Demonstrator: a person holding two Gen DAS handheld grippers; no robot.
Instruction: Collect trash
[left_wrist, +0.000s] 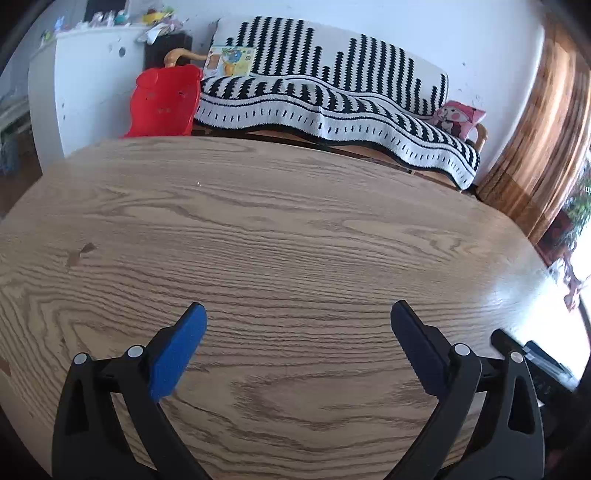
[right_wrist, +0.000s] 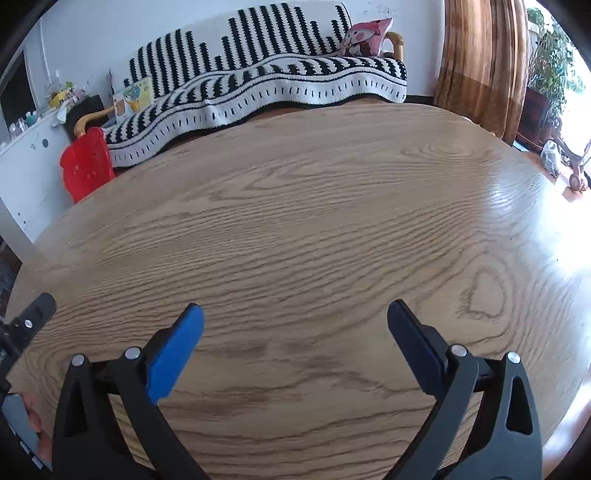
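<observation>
Left tool: blue-padded fingers spread apart, empty, over bare oak-grain wooden surface. Right tool: likewise spread, empty, above same surface. No trash anywhere in view, no bin or other container either. Probably searching stage; next, sweeping the view around to locate litter beyond the surface.

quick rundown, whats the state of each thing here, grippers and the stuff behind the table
left gripper: open, nothing between the fingers, over the table
right gripper: open, nothing between the fingers, over the table
wooden table: no trash visible on the part in view
striped blanket: draped over the sofa
red chair: upright by the table's far edge
pink cushion: propped at the sofa's end
curtain: hanging, gathered beside the window
</observation>
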